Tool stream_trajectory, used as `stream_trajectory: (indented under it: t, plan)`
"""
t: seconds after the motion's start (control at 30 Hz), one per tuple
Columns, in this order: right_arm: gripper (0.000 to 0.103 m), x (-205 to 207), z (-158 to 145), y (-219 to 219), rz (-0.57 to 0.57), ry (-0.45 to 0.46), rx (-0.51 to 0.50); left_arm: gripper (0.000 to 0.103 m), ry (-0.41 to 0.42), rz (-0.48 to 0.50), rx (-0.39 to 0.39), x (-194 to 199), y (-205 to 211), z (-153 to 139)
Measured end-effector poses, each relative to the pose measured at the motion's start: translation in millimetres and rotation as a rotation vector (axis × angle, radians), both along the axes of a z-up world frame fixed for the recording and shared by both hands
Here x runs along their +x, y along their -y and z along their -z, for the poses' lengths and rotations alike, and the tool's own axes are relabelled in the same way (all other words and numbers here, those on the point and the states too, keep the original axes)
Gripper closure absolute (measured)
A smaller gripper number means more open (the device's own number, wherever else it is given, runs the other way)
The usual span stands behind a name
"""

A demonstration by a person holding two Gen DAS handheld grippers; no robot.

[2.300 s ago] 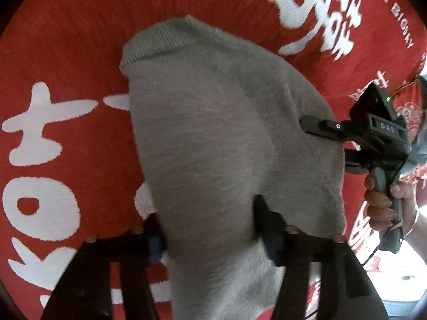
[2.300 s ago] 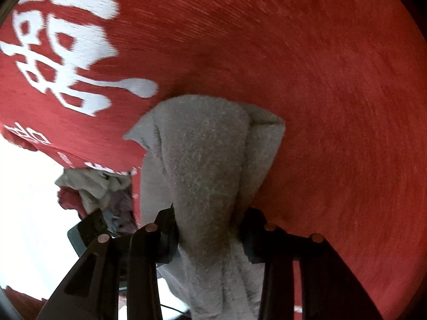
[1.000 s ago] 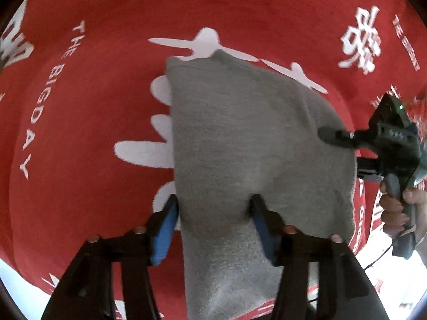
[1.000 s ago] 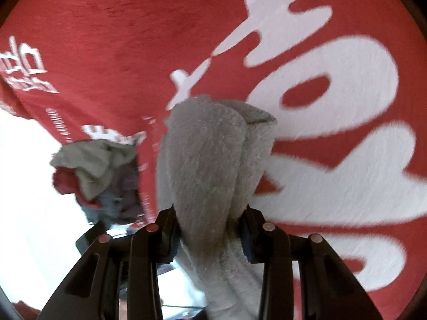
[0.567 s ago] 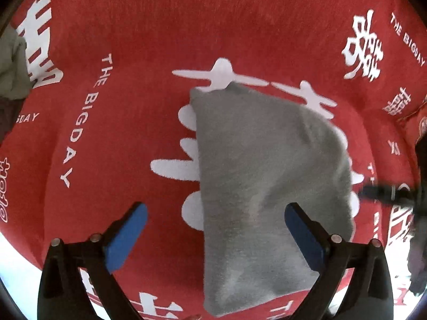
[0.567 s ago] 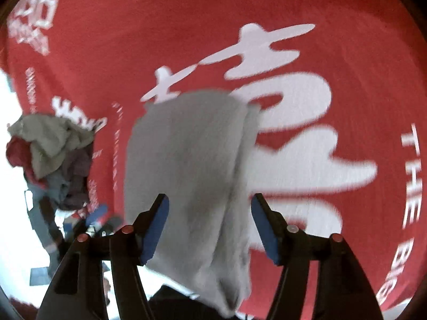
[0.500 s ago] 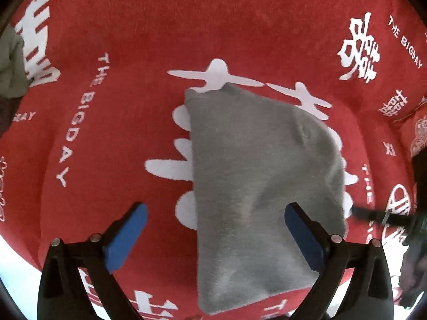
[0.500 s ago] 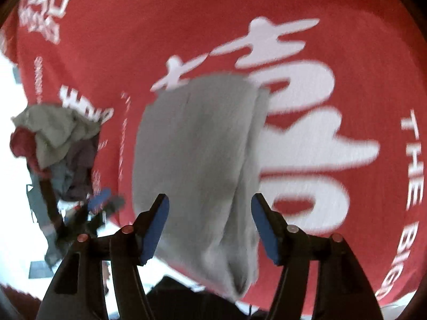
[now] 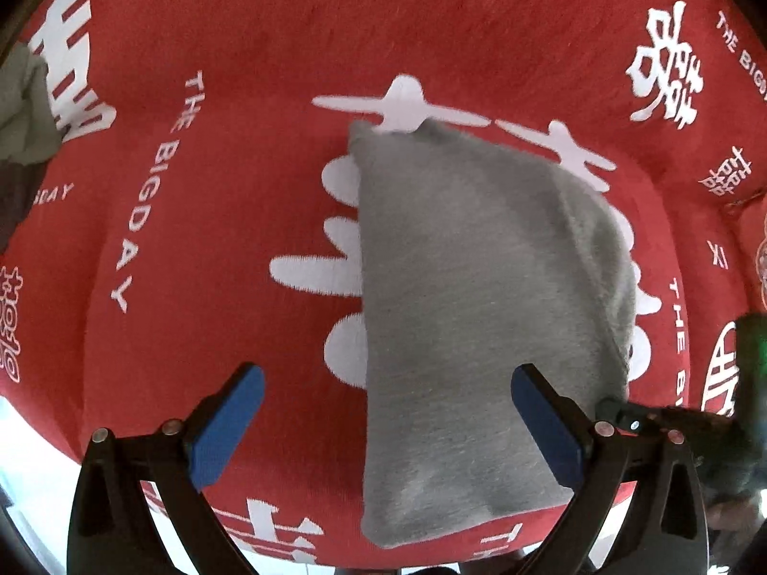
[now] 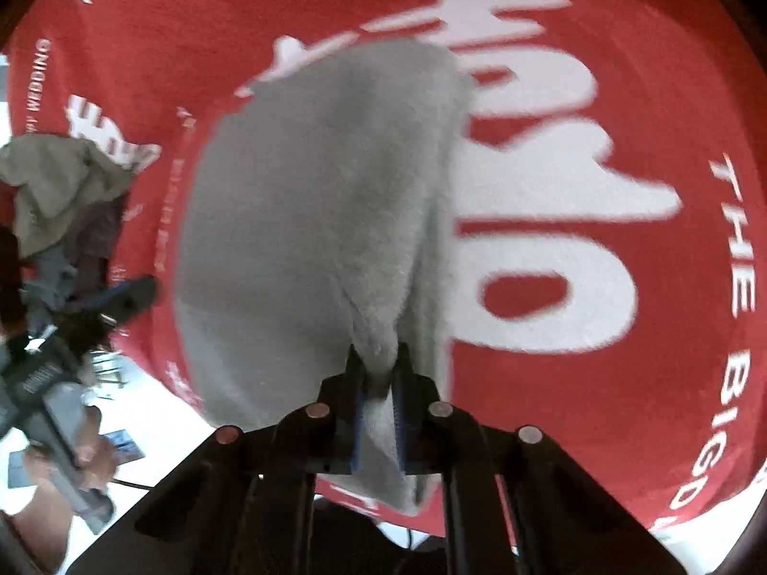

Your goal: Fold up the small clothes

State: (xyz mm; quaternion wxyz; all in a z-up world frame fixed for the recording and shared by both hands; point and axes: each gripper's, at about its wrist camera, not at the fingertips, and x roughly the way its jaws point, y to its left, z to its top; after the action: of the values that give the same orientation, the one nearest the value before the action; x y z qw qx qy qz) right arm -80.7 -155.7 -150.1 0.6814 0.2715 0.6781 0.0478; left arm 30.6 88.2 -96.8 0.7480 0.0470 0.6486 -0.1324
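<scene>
At far left of the left wrist view lies a heap of clothes [image 9: 21,110] on the red cloth [image 9: 230,110]. The left claw [image 9: 386,424] is spread wide, its blue pads either side of the grey garment [image 9: 479,311], which lies flat on the cloth. Only the right wrist view shows the right claw [image 10: 378,393] pinching a bunched edge of the garment.
</scene>
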Motion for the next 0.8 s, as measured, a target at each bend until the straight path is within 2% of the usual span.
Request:
stream_trajectory:
  t: [0.1,0.33,0.37,0.4,0.47,0.57,0.63,0.73,0.8]
  plan:
    - [0.095,-8,5,4,0.035,0.004,0.027,0.0,-0.035,0.014,0.035,-3,1,7]
    - [0.095,-4,-8,-6,0.007,-0.029,-0.045,0.0,-0.079,0.03,0.095,-7,4,14]
    - [0.087,-3,-12,-9,0.005,-0.036,-0.079,0.0,-0.087,0.033,0.097,-8,4,15]
    - [0.073,-2,-18,-12,-0.007,-0.039,-0.129,0.0,-0.091,0.036,0.101,-8,4,15]
    - [0.06,2,-37,-19,-0.033,-0.001,-0.236,0.0,-0.093,0.047,0.102,-9,6,15]
    - [0.059,9,-65,-33,-0.072,0.112,-0.314,0.0,-0.078,0.063,0.1,-12,9,13]
    - [0.06,15,-67,-43,-0.111,0.145,-0.32,0.0,-0.074,0.068,0.101,-13,11,12]
    - [0.065,24,-48,-54,-0.137,0.11,-0.288,0.0,-0.074,0.069,0.113,-15,12,13]
    - [0.065,25,-25,-58,-0.161,0.042,-0.3,0.0,-0.079,0.07,0.129,-17,12,14]
